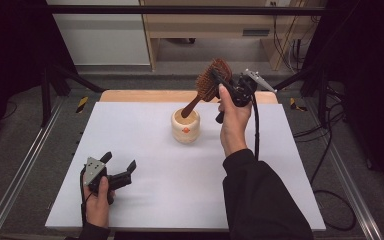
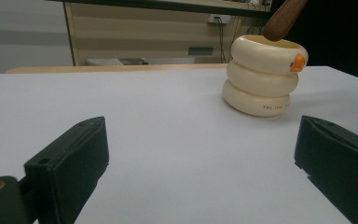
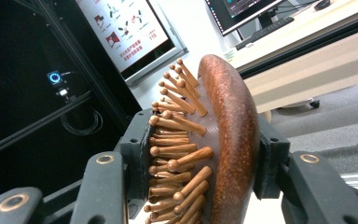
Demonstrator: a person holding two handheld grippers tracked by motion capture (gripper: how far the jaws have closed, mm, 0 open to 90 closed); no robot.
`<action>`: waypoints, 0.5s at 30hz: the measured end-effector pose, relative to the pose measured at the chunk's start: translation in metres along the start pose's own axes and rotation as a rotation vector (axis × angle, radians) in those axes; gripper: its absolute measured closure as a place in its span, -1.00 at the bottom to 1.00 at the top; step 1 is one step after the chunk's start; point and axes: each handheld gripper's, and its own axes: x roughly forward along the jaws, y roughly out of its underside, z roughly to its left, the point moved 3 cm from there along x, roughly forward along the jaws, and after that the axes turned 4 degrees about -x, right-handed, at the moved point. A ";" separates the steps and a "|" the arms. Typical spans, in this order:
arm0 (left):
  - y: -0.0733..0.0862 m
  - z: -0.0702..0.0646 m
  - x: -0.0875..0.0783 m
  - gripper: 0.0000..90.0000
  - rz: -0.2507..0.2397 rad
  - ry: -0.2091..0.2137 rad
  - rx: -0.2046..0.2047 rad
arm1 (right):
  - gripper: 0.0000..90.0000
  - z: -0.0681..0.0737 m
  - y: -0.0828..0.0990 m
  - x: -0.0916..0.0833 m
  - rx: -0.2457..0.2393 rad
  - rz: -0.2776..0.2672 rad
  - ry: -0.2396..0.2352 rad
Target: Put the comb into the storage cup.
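Gripping the wooden hairbrush by its head, the right gripper was raised above the far middle of the white table. High view: brush long axis ran diagonal, head up and toward the far right, handle slanting down-left with its tip at or just inside the mouth of the cream ringed cup. Couldn't tell from there if the handle touched the rim.

Right gripper view added the clamp detail: one jaw pressed on the peg-bristle face, the other on the smooth rounded back of the hairbrush, pegs pointing left in that frame. A monitor sat in the background.

Left gripper view gave the cup from the side: three stacked rings, orange mark near the rim, upright, brown handle tip leaning over its opening.

Left gripper rested low on the near-left of the table, jaws spread wide, nothing between them, well apart from the cup.
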 end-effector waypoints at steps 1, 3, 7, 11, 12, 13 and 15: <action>0.000 0.000 0.000 -0.93 0.001 0.000 0.000 | 0.12 0.000 0.000 0.000 -0.005 0.002 0.001; 0.000 0.000 0.000 -0.93 0.001 0.000 0.001 | 0.11 0.000 0.000 0.000 -0.010 0.003 0.003; 0.000 -0.001 0.001 -0.93 0.001 0.000 0.002 | 0.11 -0.001 0.000 -0.001 -0.016 0.009 0.003; 0.000 -0.001 0.000 -0.93 0.000 0.000 0.002 | 0.11 -0.002 0.002 -0.001 -0.024 0.016 0.007; 0.000 0.000 0.000 -0.93 0.000 -0.001 0.003 | 0.11 -0.002 0.002 -0.001 -0.023 0.016 0.008; 0.000 0.000 0.000 -0.93 0.001 -0.001 0.003 | 0.11 -0.003 0.002 -0.001 -0.023 0.016 0.008; 0.000 0.000 0.000 -0.93 0.001 -0.001 0.001 | 0.11 -0.003 0.003 0.000 -0.023 0.020 0.009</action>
